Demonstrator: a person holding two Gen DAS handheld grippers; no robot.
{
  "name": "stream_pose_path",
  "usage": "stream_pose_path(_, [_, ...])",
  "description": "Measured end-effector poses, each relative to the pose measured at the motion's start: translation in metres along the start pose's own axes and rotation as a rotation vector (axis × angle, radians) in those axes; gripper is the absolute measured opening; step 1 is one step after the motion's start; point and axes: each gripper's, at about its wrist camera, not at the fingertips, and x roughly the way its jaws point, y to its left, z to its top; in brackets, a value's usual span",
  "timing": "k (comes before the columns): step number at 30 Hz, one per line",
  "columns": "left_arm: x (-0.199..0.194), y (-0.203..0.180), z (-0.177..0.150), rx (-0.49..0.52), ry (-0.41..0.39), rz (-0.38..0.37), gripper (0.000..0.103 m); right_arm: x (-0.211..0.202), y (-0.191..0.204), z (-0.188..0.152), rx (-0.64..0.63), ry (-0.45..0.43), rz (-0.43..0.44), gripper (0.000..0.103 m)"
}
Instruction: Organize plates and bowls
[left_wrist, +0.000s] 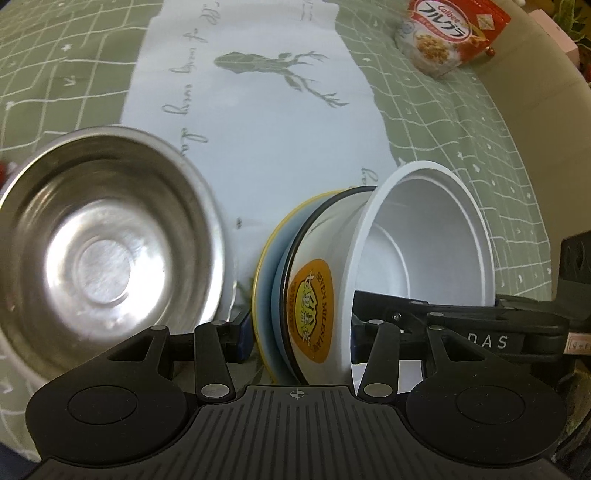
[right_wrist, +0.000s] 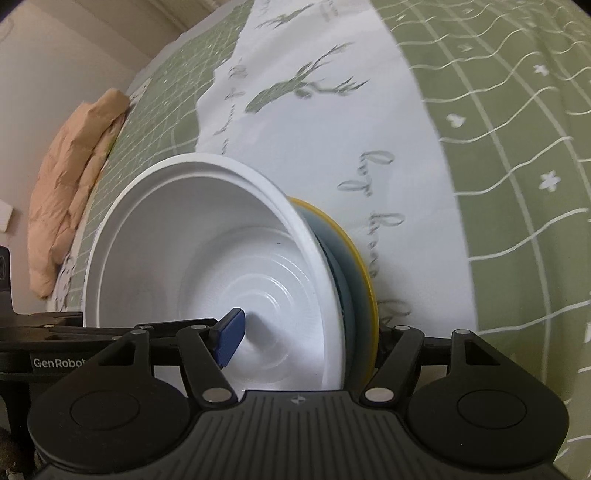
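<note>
Bowls and plates are sitting nested together on edge over the pale strip of a green bedspread (left_wrist: 461, 122). Taking the white bowl (left_wrist: 424, 236) as the landmark: a black-rimmed bowl with an orange label (left_wrist: 314, 295) is lying against its underside, and beyond that a blue plate (left_wrist: 264, 295) and a yellow-rimmed plate (left_wrist: 258, 266) are stacking outward. The left gripper (left_wrist: 297, 338) is clamping this whole stack, one finger on the yellow-rimmed plate's outer face, the other inside the white bowl. The right gripper (right_wrist: 306, 336) is straddling the same stack loosely; its blue pad (right_wrist: 231, 338) is standing inside the white bowl, apparently clear of the wall. A steel bowl (left_wrist: 99, 243) is resting well to the plate side of the white bowl, and a cereal bag (left_wrist: 447, 33) is lying far beyond it.
</note>
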Motion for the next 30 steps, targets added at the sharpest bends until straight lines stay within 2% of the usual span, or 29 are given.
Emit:
stream_pose_path(4, [0.002, 0.004, -0.003, 0.001, 0.009, -0.005, 0.050, 0.003, 0.002, -0.001, -0.014, 0.022, 0.012, 0.068])
stream_pose_path(8, [0.000, 0.002, -0.001, 0.006, -0.005, -0.030, 0.051, 0.005, 0.002, -0.003, -0.051, 0.022, -0.028, 0.068])
stream_pose_path(14, [0.007, -0.005, 0.002, 0.031, -0.011, 0.001, 0.053, 0.005, -0.005, -0.003, -0.020, 0.031, -0.015, 0.068])
stream_pose_path(22, [0.007, -0.002, -0.001, 0.029, -0.021, -0.017, 0.053, 0.006, -0.007, -0.003, -0.005, 0.039, 0.008, 0.068])
stream_pose_path(30, [0.007, 0.000, -0.001, 0.023, -0.014, -0.021, 0.053, 0.004, -0.003, -0.003, 0.003, 0.035, -0.005, 0.067])
